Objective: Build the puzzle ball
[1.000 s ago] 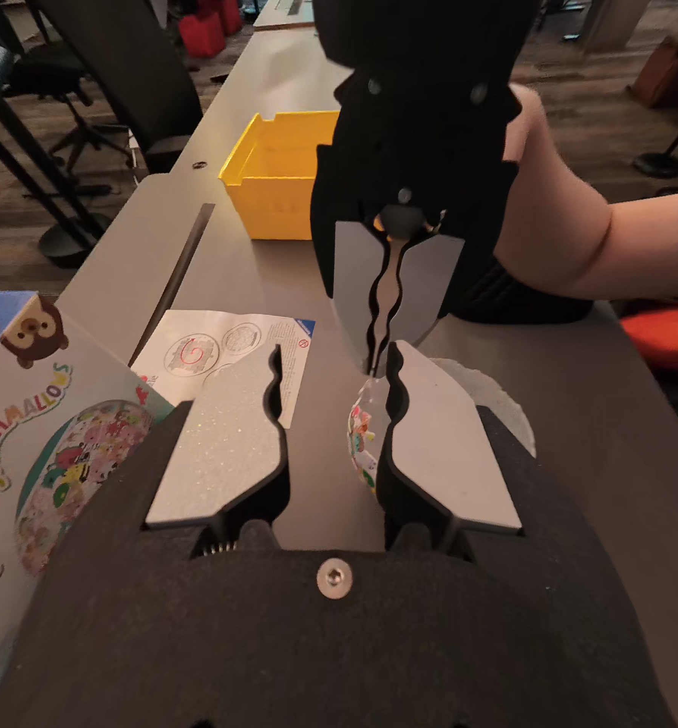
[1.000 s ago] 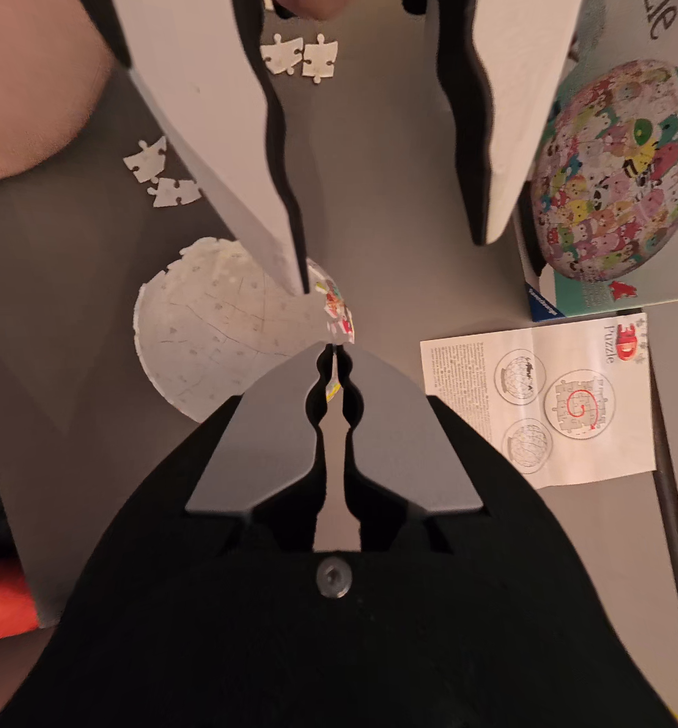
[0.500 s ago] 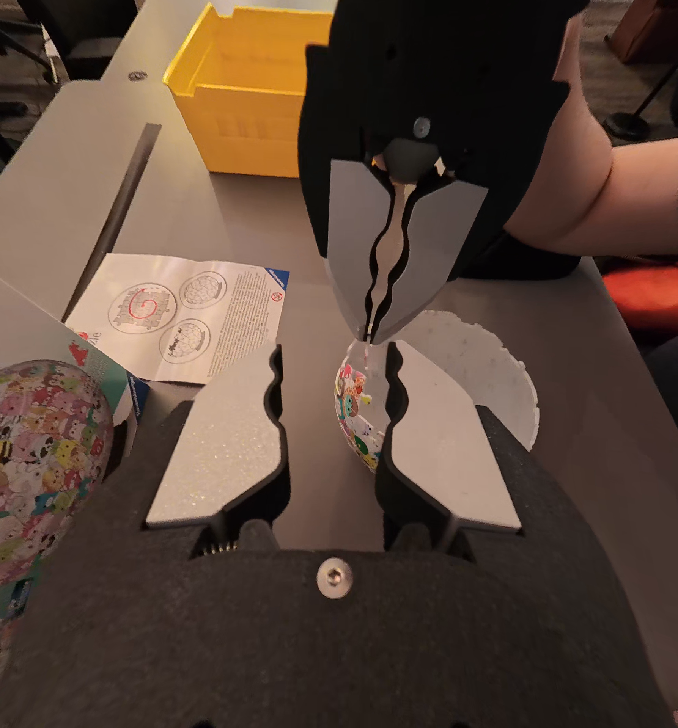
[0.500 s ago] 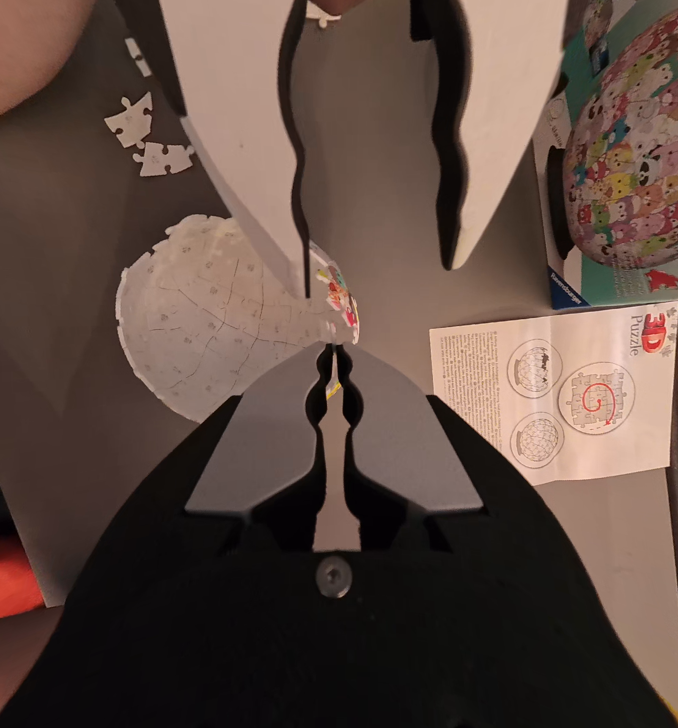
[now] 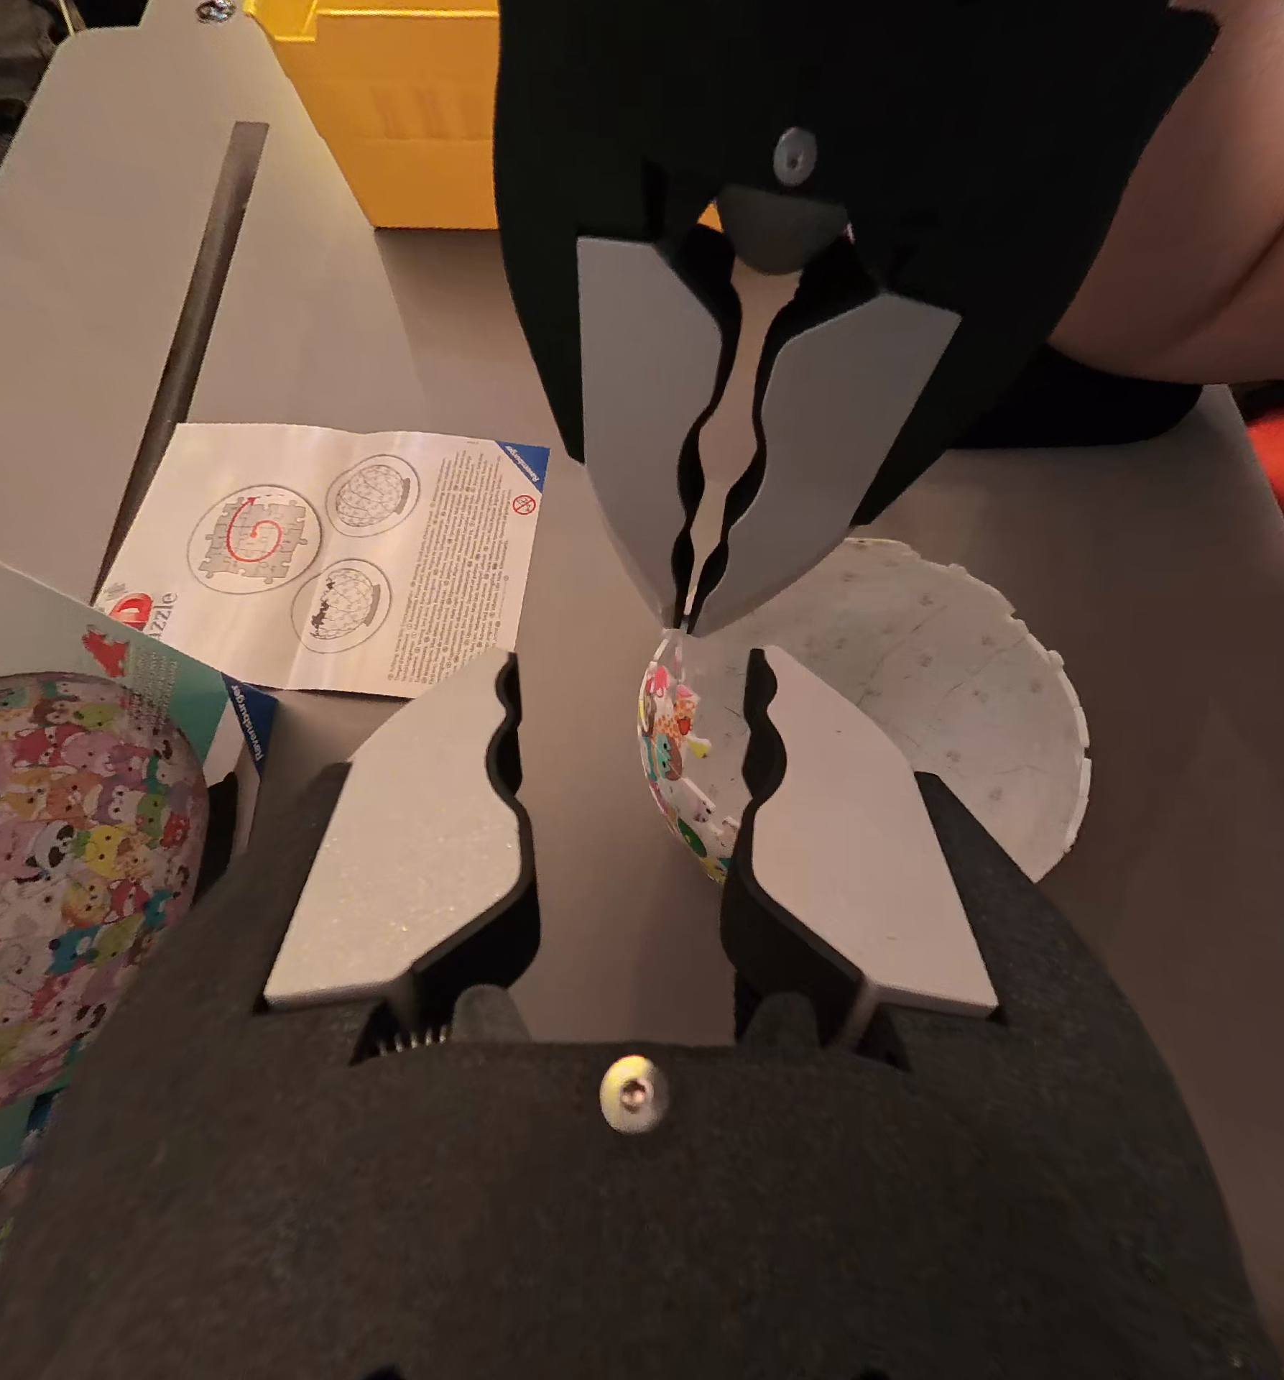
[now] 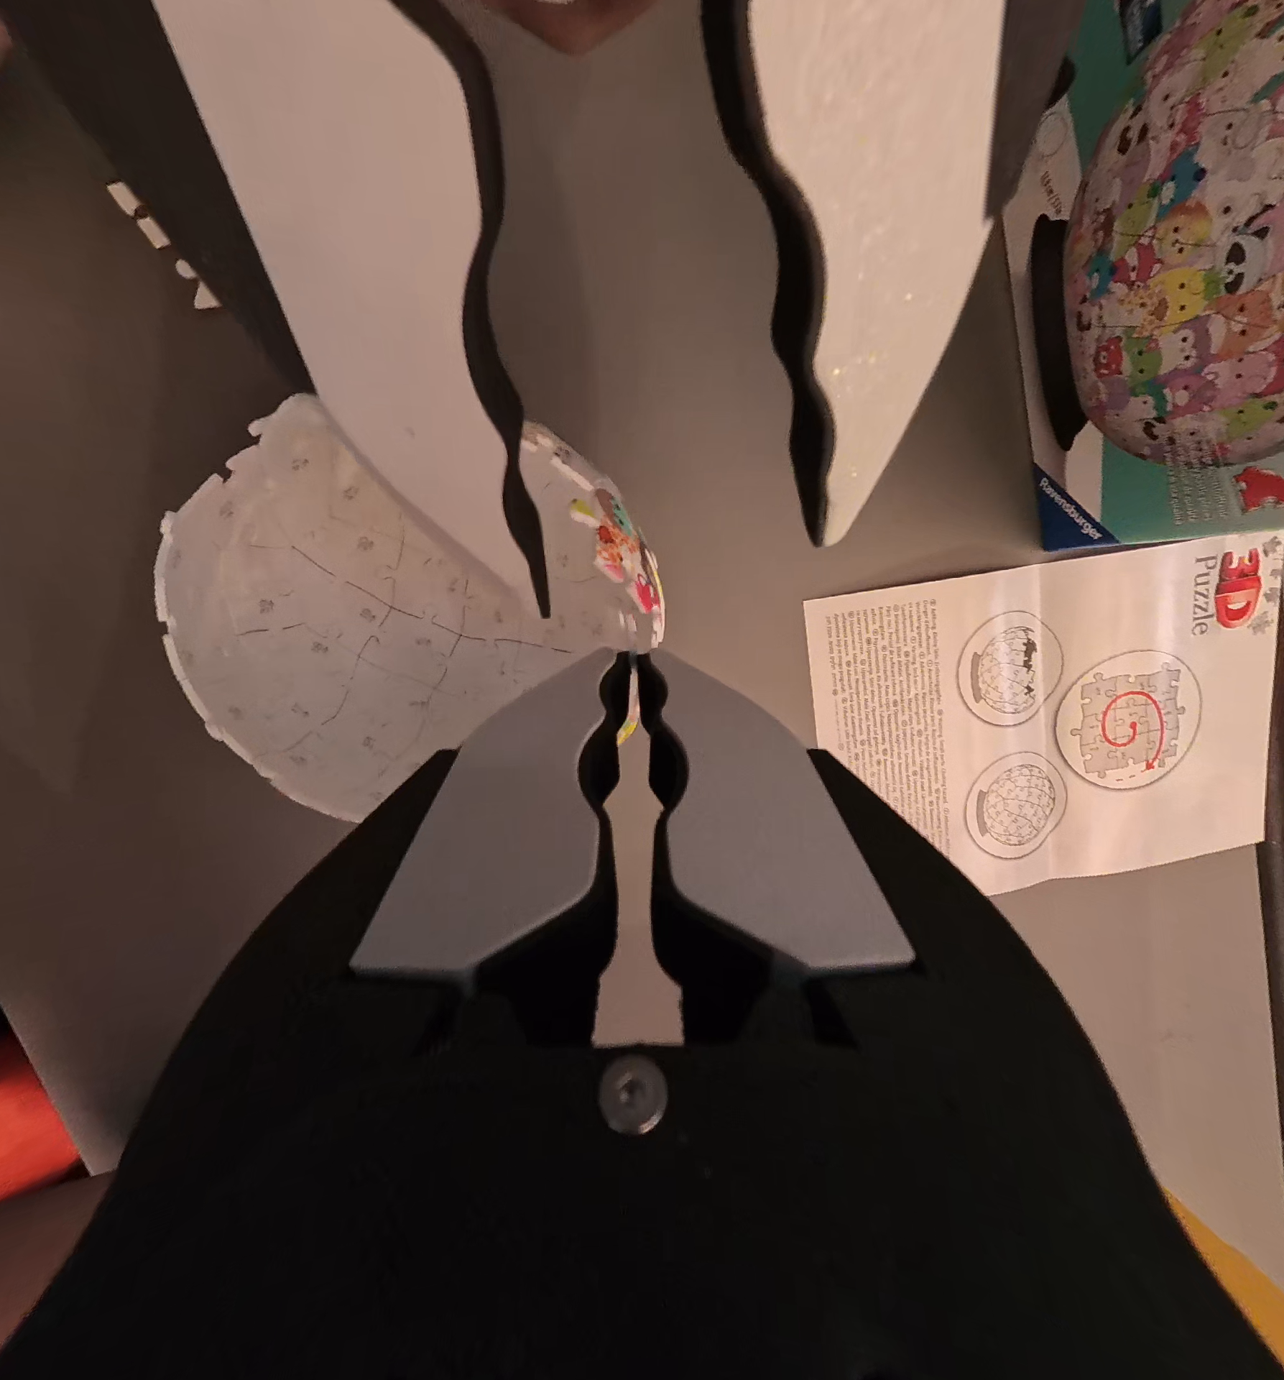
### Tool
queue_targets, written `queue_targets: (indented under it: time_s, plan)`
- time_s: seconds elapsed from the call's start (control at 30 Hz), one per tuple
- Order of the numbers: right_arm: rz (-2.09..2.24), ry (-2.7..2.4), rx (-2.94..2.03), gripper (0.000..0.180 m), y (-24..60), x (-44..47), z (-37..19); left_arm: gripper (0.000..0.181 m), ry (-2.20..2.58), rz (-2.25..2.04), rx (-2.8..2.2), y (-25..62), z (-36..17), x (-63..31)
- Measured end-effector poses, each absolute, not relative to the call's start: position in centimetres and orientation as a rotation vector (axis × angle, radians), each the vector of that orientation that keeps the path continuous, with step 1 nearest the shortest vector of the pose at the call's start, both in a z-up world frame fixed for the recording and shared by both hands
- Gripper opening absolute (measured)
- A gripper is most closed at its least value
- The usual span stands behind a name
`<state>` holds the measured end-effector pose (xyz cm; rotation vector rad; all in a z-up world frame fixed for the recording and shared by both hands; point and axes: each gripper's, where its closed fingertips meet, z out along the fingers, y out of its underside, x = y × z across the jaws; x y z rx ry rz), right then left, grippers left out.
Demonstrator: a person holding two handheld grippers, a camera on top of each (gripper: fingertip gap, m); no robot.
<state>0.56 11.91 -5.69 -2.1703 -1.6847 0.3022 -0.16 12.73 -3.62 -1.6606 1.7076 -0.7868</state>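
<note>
The half-built puzzle ball (image 5: 945, 709), a white-lined shell with colourful cartoon print outside, sits right of centre on the grey table (image 5: 370, 358); the right gripper (image 5: 687, 623) is clenched on its near rim, while the left gripper (image 5: 627, 747) hangs released, one finger (image 5: 848, 836) inside the shell. Since a second ago both views have closed in, so the shell and grippers loom larger and the yellow bin (image 5: 400, 112) has slid to the top edge. A printed instruction leaflet (image 5: 325, 560) lies centre left, and the puzzle box (image 5: 64, 859), bearing lettering and a ball picture, sits lower left.
</note>
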Motion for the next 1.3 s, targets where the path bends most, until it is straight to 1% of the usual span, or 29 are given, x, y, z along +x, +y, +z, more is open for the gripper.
queue_targets:
  time_s: [0.3,0.7,0.97,1.13,1.3]
  plan:
    - [0.203,-1.655,-2.173,0.003,11.9,0.6,-5.7,0.061,1.705,-0.766,-1.622,12.8,-3.5,0.1]
    - [0.161,-1.594,-2.187,0.003,12.1,0.6,-6.0,0.061,1.722,-0.820,-1.599,12.4,-3.8,0.1]
    - [0.158,-1.556,-2.177,0.003,12.3,0.6,-6.0,0.060,1.781,-0.732,-1.594,12.4,-5.0,0.5]
    - [0.138,-1.535,-2.154,0.003,12.6,0.6,-5.8,0.058,1.789,-0.699,-1.571,12.5,-4.9,0.7]
    - [0.140,-1.530,-2.158,0.003,12.6,0.8,-6.1,0.060,1.771,-0.696,-1.548,12.7,-4.5,0.5]
